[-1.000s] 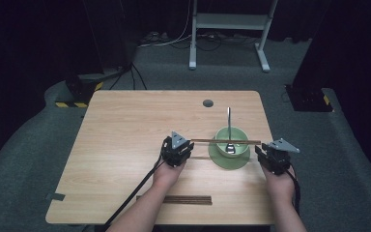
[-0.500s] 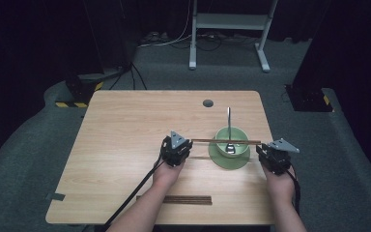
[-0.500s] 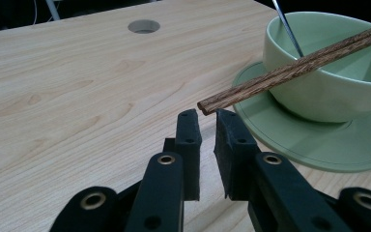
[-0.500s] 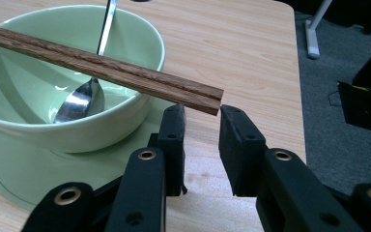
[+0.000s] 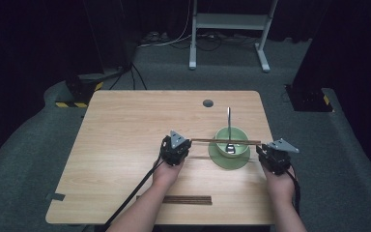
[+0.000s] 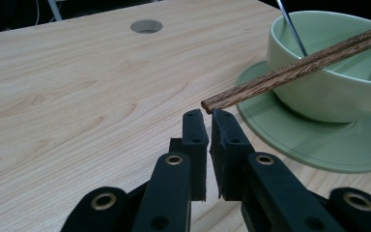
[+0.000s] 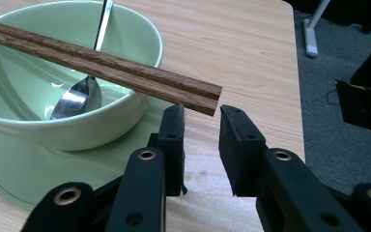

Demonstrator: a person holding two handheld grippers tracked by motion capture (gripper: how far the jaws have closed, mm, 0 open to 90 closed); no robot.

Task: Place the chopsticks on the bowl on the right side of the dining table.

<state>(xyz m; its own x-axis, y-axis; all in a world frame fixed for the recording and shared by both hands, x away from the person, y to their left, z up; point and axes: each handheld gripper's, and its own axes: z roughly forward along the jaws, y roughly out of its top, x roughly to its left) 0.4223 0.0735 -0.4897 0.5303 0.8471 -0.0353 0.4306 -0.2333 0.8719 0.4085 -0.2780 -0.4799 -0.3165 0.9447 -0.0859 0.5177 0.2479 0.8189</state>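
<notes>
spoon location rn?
High view: the spoon sits in the green bowl at the table's right, handle leaning on the far rim, under the chopsticks.

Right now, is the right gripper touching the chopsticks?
Apart. In the right gripper view the right gripper stands open, the chopsticks ending just above and beyond its jaw tips.

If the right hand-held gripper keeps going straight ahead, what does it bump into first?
Probably the end of the chopsticks, which hangs just above and ahead of the right hand-held gripper. Passing beneath them, it would likely meet the green bowl; depth is unclear.
</notes>
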